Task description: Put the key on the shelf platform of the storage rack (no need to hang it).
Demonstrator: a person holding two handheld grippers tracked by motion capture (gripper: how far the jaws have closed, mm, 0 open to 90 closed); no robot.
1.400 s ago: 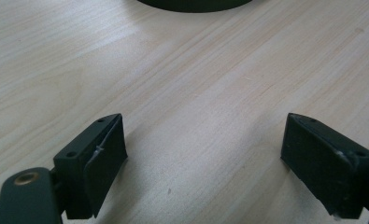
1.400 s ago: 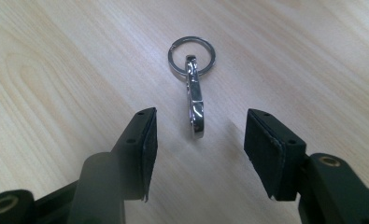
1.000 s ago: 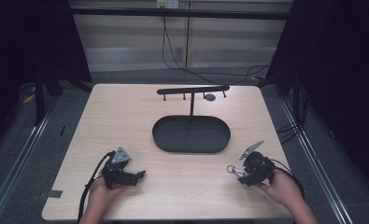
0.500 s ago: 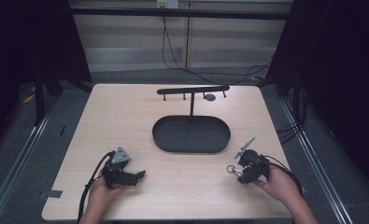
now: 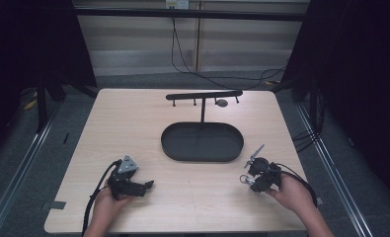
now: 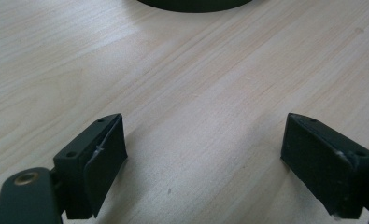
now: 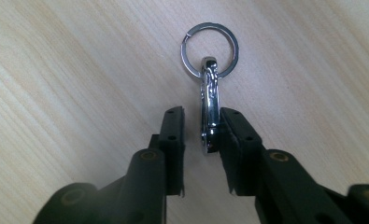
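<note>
Oval tray [image 6: 191, 4] cut off by left gripper view's top edge.

On the desk [image 5: 133, 123], the tray [image 5: 202, 143] lies ahead between my tongs; the keyring clip [image 7: 209, 109] lies right, between my right tongs [image 7: 202, 135].

Glossy metal key clip [image 7: 209, 112] (matt wood table [image 7: 70, 70])

Right gripper [image 7: 202, 123] at a key clip

Its jaws flanked the chrome snap hook [image 7: 209, 109], touching one side; the split ring [image 7: 209, 50] lay on the wooden table [image 7: 70, 70].
</note>
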